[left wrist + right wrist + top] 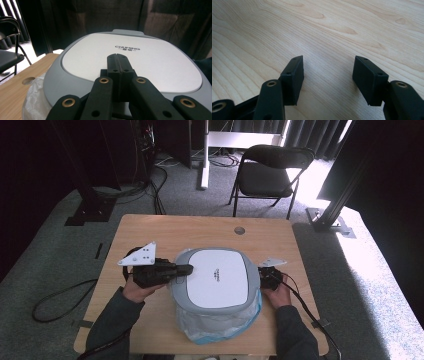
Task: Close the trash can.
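Note:
A grey bin with a white-topped lid (217,277) stands in the middle of the wooden table (150,230), and a clear plastic liner (220,327) bulges out under its rim. My left gripper (187,268) is shut with nothing between its jaws, its tips lying at the lid's left edge. In the left gripper view the closed tips (117,58) sit just above the white panel (155,62), near the printed brand name. My right gripper (267,279) is beside the bin's right side. In the right gripper view it (328,65) stands open over bare wood, holding nothing.
A round cable hole (240,230) is in the table's far edge. A black folding chair (270,170) stands on the carpet beyond the table. Dark curtains and metal stand feet ring the area. Cables trail on the floor at left (60,295).

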Demonstrator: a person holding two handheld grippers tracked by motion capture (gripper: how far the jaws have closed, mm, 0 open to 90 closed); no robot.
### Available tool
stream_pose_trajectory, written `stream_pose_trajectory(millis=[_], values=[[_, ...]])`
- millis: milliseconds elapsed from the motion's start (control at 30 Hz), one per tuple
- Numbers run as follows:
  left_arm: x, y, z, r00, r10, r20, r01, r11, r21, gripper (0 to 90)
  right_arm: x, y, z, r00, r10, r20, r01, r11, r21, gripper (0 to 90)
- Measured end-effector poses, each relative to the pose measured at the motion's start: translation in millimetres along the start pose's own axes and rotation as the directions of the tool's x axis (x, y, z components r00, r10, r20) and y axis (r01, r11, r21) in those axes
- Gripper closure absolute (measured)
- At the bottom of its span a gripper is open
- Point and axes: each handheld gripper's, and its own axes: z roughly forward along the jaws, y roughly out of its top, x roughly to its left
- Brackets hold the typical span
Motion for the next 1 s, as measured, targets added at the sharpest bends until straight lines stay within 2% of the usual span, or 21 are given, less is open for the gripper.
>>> stream_pose_trajectory(millis=[167, 333, 367, 467, 533, 633, 700, 733, 800, 833, 933, 967, 1000], values=[[4.2, -1.3, -4.0, 0.9997, -0.018, -0.018, 0.018, 0.9996, -0.024, 90.0, 0.0, 0.0, 0.0, 1.0000, 0.001, 0.000, -0.001, 1.000, 0.000, 41.3], [7.4, 1.5, -11.4, 0.9973, -0.017, -0.071, 0.016, 0.9996, -0.023, 90.0, 0.0, 0.0, 0.0, 1.0000, 0.001, 0.000, -0.001, 1.000, 0.000, 41.3], [7.4, 1.5, -11.4, 0.9973, -0.017, -0.071, 0.016, 0.9996, -0.023, 90.0, 0.0, 0.0, 0.0, 1.0000, 0.001, 0.000, -0.001, 1.000, 0.000, 41.3], [13.3, 0.7, -19.1, 0.9918, -0.030, -0.124, 0.026, 0.9993, -0.028, 90.0, 0.0, 0.0, 0.0, 1.0000, 0.000, 0.000, 0.000, 1.000, 0.000, 41.3], [17.5, -1.7, -22.8, 0.9855, -0.051, -0.162, 0.046, 0.9983, -0.036, 88.1, 0.0, 0.0, 0.0, 1.0000, 0.000, 0.000, 0.000, 1.000, 0.000, 41.3], [23.0, -6.4, -27.9, 0.9694, -0.073, -0.234, 0.068, 0.9973, -0.029, 84.9, -0.1, 0.0, 0.0, 1.0000, 0.001, 0.000, -0.001, 1.000, 0.000, 41.3], [26.0, -10.1, -32.2, 0.9567, -0.098, -0.274, 0.091, 0.9950, -0.040, 83.0, -0.1, 0.0, 0.0, 1.0000, 0.001, 0.000, -0.001, 1.000, 0.000, 41.3], [27.4, -12.1, -34.7, 0.9471, -0.107, -0.303, 0.098, 0.9942, -0.043, 81.3, -0.1, 0.0, 0.0, 1.0000, 0.001, -0.001, -0.001, 1.000, 0.000, 41.3], [30.5, -17.4, -40.0, 0.9227, -0.126, -0.364, 0.115, 0.9920, -0.052, 76.5, -0.1, 0.0, 0.0, 1.0000, 0.001, 0.000, -0.001, 1.000, 0.000, 41.3], [32.8, -20.7, -42.7, 0.9129, -0.143, -0.382, 0.130, 0.9896, -0.061, 73.3, -0.1, 0.0, 0.0, 1.0000, 0.001, -0.001, -0.001, 1.000, 0.000, 41.3], [38.0, -31.1, -49.1, 0.8931, -0.176, -0.414, 0.165, 0.9843, -0.063, 66.8, -0.1, 0.0, 0.0, 1.0000, 0.001, -0.001, -0.001, 1.000, 0.000, 41.3], [38.0, -31.1, -49.1, 0.8931, -0.176, -0.414, 0.165, 0.9843, -0.063, 63.4, -0.1, 0.0, 0.0, 1.0000, 0.001, -0.001, -0.001, 1.000, 0.000, 41.3], [40.0, -38.5, -51.8, 0.8797, -0.182, -0.439, 0.175, 0.9829, -0.058, 60.4, -0.2, 0.0, 0.0, 1.0000, 0.001, -0.001, -0.001, 1.000, 0.000, 41.3]])
